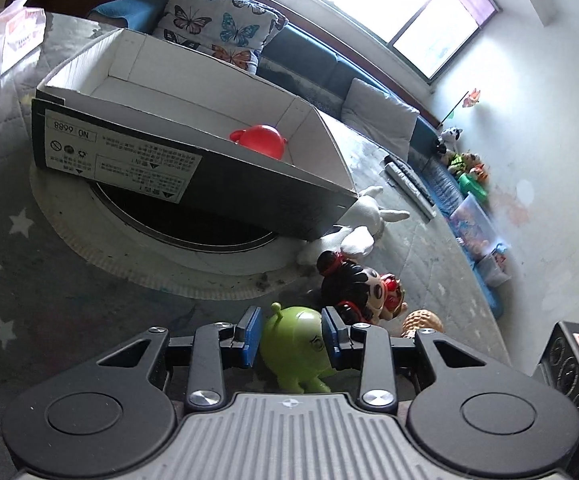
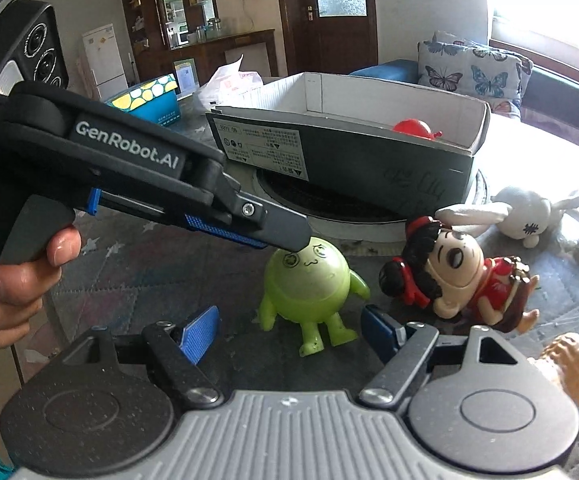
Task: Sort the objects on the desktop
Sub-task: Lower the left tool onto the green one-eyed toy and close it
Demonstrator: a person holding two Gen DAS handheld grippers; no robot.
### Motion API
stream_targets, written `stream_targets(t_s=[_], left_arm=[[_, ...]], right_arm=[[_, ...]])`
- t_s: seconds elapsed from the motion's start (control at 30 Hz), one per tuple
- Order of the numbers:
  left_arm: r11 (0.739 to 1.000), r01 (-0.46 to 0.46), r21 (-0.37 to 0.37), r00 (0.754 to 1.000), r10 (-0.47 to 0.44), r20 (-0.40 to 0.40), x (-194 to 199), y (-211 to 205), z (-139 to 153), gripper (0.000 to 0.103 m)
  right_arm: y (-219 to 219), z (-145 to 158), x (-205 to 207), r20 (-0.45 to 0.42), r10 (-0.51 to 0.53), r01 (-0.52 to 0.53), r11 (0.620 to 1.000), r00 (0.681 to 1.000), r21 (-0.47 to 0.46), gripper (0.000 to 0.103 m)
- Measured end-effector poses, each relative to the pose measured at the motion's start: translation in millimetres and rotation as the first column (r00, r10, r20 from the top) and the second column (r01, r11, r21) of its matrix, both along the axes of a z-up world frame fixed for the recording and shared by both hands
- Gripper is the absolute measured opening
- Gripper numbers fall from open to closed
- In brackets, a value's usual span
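A green round toy figure (image 1: 299, 354) stands on the grey table mat between the blue pads of my left gripper (image 1: 291, 334), whose jaws sit against its sides. The right wrist view shows the green figure (image 2: 307, 280) upright with the left gripper (image 2: 265, 238) on its head. My right gripper (image 2: 289, 330) is open and empty just in front of it. An open white-lined box (image 1: 193, 160) holds a red toy (image 1: 259, 140) at its right end. A black-haired doll in red (image 1: 363, 292) and a white plush rabbit (image 1: 355, 226) lie right of the green figure.
A tan toy (image 2: 569, 364) lies at the right gripper's right side. The box rests over a round black inset (image 1: 193, 220) in the table. A tissue pack (image 1: 7, 40) is at the far left, remotes (image 1: 409, 182) at the far right edge.
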State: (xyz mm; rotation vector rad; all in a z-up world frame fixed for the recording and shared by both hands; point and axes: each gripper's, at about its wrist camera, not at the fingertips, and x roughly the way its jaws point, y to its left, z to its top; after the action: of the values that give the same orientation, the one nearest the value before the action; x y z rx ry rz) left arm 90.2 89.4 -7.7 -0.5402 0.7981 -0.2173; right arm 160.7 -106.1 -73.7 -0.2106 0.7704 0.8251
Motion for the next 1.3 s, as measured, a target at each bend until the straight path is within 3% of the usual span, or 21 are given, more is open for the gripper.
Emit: stream_targets(t_s=[0.27,0.53,0.8,1.3], left_arm=[[0.999,-0.006,-0.049,1.0,0.005,-0.01,2.9,2.6,-8.0,0.036],[0.997,0.0,-0.071,1.0,-0.001,-0.006,3.2,6.0,-10.2,0.034],[0.992,-0.023,-0.125,0.999,0.02,-0.029,4.1,12.4,-15.8,0.037],[0.991,-0.017,-0.135,1.0,0.015,-0.021,1.2,17.1,-18.0,0.037]], right_arm=[[2.9,-2.9,5.5,-0.021,-0.021,0.021,1.0,1.0,0.019,0.073],[2.0,-4.6,10.9,-0.037,-0.067,0.068,0.997,0.997,0.026,0.059],[3.6,-5.3,13.9,-0.048,-0.095,0.096,0.995,0.994,0.028,0.056],[6.5,-5.5,13.4,-0.058,-0.086,0.088,0.995,0.995,0.036,0.058]])
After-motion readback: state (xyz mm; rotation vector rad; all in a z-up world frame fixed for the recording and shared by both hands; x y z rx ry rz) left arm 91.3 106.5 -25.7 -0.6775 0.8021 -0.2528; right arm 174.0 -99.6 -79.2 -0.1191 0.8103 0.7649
